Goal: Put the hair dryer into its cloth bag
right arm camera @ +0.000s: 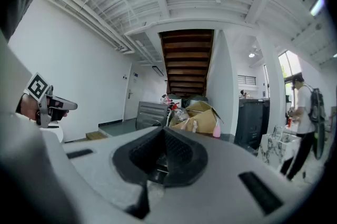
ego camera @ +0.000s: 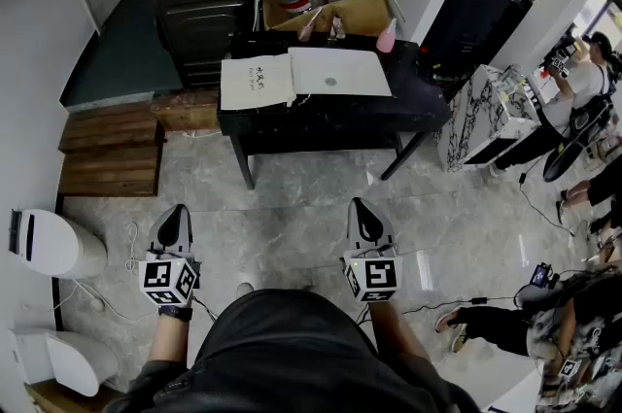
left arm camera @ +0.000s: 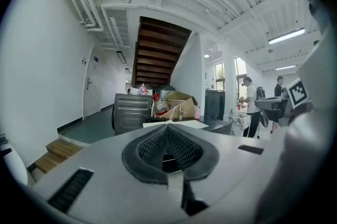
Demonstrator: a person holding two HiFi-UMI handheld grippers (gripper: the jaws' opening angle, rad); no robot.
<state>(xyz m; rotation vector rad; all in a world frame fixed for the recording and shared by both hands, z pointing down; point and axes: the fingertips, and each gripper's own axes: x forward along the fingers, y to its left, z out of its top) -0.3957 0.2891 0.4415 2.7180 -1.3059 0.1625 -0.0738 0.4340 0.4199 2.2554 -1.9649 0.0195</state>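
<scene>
**Spotter:** Head view has you standing back from the black counter [ego camera: 330,115]. Your left gripper [ego camera: 175,212] and right gripper [ego camera: 362,204] are out in front of you over the marble floor [ego camera: 292,197]. Both are aimed at the counter and well apart from it.

**Caller:** What are the fingers doing?

**Spotter:** Pressed together on both sides. In your left gripper view the dark mesh fingers [left arm camera: 152,149] meet at the tip with nothing between them. Your right gripper view shows the same, pads [right arm camera: 181,152] together and nothing held.

**Caller:** Where's the cloth bag?

**Spotter:** On the left half of the counter there's a flat cream piece with dark print, and that looks like your cloth bag [ego camera: 258,81]. Touching it on the right lies a flat white piece [ego camera: 340,71] with a small round mark. I can't pick out the hair dryer from this far back.

**Caller:** Anything around the counter?

**Spotter:** An open cardboard box [ego camera: 340,8] sits at the far edge, with a pink bottle [ego camera: 387,37] at its right corner. A grey ribbed case [ego camera: 199,22] stands to the left of the box. Wooden steps [ego camera: 112,149] sit at the counter's left end. A person [ego camera: 583,81] stands off to your right, beyond a marble-patterned block [ego camera: 476,115].
</scene>
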